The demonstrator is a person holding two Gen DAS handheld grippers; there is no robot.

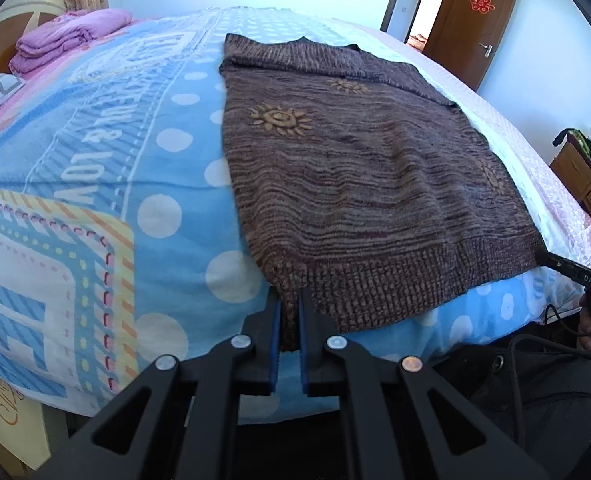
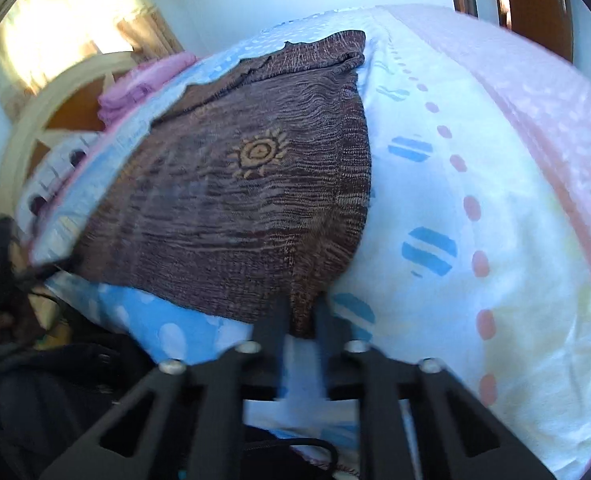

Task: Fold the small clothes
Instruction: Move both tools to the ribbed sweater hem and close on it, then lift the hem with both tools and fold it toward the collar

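A bed carries a brown sweater spread flat, hem at the near edge. The left gripper pinches the hem's left corner; the right gripper pinches its right corner

The bedsheet bears upside-down lettering reading "LOV" (partly cut off); the door carries a red double-happiness sign; the other gripper shows "DAS".

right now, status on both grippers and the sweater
Left gripper shut on brown sweater hem corner. Right gripper shut on opposite corner. Sweater flat on bed; nothing obstructing.
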